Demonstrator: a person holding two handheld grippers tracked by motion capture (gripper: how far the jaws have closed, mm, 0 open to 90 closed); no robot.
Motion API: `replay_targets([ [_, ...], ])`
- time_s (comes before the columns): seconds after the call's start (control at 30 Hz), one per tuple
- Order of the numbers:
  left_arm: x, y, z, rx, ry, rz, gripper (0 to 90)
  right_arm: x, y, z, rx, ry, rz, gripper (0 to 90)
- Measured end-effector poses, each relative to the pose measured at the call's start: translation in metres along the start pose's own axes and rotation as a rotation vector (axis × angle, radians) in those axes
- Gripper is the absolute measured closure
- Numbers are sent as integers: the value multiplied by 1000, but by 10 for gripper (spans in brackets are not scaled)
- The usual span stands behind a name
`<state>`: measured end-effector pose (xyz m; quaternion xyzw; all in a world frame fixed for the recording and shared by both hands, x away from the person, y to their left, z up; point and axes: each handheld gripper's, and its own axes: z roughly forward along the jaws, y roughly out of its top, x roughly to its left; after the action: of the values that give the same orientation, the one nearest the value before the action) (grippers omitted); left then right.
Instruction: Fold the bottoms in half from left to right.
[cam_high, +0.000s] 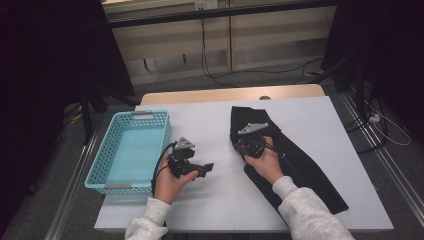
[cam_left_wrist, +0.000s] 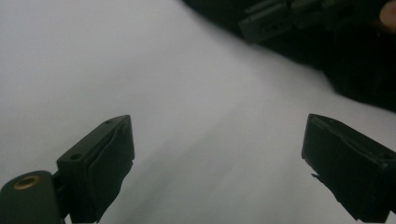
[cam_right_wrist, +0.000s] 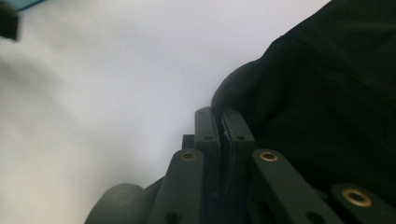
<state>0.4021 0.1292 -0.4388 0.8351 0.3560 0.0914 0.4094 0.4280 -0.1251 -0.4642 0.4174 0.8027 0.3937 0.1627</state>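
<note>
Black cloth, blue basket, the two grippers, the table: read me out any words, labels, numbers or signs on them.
There is no readable text.
Black cloth: no tag or print shows.
Blue basket: plain, no label.
Left gripper and right gripper: no markings legible.
White table: blank.

No legible text, label, brand, number or sign in any view
</note>
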Motion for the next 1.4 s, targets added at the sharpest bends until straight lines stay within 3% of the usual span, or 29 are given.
replay_targets([
  [0.1, 1, 2, -3, -12, 13, -23, 92, 18, 2, 5, 7, 58, -22, 865],
  [0.2, 1, 4, -7, -22, 61, -32, 97, 37, 2, 8, 18, 116, -62, 865],
  [0.27, 2, 5, -9, -31, 81, -54, 98, 48, 1, 10, 16, 175, -48, 865],
  [0.33, 4, 5, -11, -33, 97, -58, 98, 58, 1, 11, 33, 201, -74, 852],
  [0.47, 5, 5, -11, -40, 97, -73, 99, 63, 3, 8, 31, 186, -75, 619],
  [0.57, 6, 4, -9, -37, 87, -85, 99, 59, 6, -2, 19, 160, -81, 507],
  [0.67, 9, 4, -9, -52, 82, -111, 98, 53, 8, -17, 0, 154, -77, 462],
  [0.77, 11, 5, -8, -38, 90, -106, 99, 43, 7, -33, -24, 146, -40, 411],
  [0.9, 10, 7, -2, -33, 88, -110, 102, 31, 2, -51, -54, 120, -23, 387],
  [1.1, 13, 9, 8, -22, 75, -123, 117, 13, -15, -72, -48, 79, -23, 347],
  [1.4, 18, 15, 27, -14, 60, -137, 218, -11, -45, -94, -55, 30, 31, 319],
])
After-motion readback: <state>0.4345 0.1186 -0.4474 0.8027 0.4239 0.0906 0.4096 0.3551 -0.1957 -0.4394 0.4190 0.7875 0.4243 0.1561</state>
